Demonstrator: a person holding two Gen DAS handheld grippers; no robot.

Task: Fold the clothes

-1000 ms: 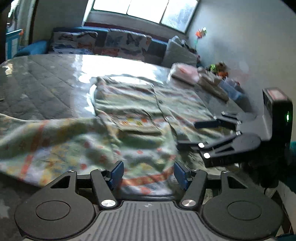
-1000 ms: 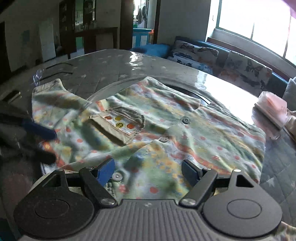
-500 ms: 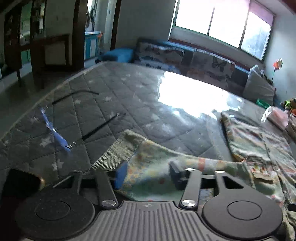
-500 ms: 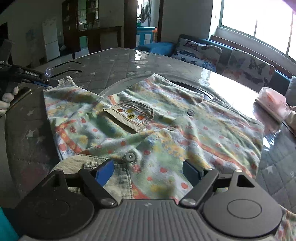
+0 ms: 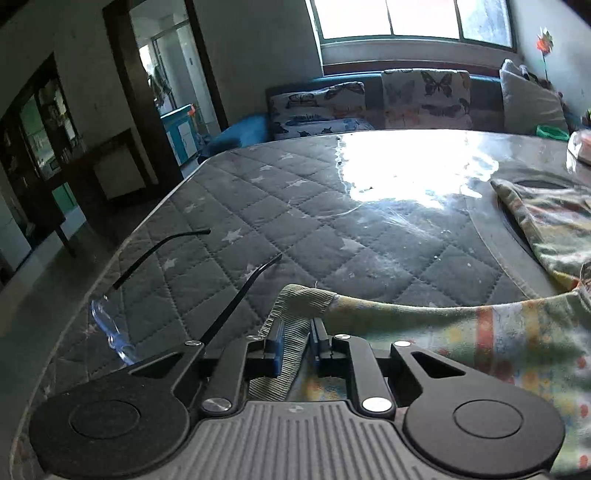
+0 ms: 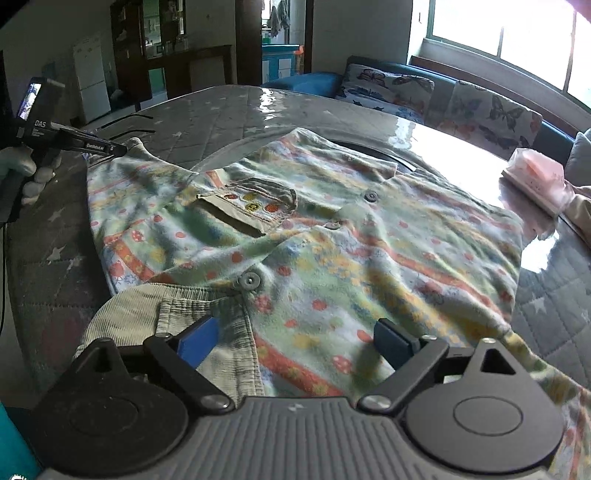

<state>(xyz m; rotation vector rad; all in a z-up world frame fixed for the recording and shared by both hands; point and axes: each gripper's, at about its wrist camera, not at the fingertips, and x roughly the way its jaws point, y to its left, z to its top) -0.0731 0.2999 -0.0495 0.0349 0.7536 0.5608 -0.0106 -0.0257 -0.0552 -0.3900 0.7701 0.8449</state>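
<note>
One round table, topped with grey quilted star-print padding under a clear glossy cover, fills both views; window glare sits on its far half. Behind it a blue sofa with butterfly cushions runs under a wide window. Dark wooden doorway and cabinets on the left side of the room. A pair of glasses with thin black arms lies near the table edge, just left of the left gripper.

Left gripper: jaws narrow, having just been closing, blue pads pinched on the ribbed cuff of a sleeve. The cuff sticks up between the pads; the sleeve trails away to the right toward the shirt body.

Right gripper: jaws wide, having just been opening, nothing clamped. It hovers at the near hem of the shirt, the ribbed waistband under its left finger.

Shirt: small, pastel floral print, buttoned front, spread flat face up in the middle of the table, chest pocket toward the left. From the right wrist view, a gloved hand holds the left gripper at the far-left sleeve end. A pink plastic-wrapped packet lies well apart on the right.
</note>
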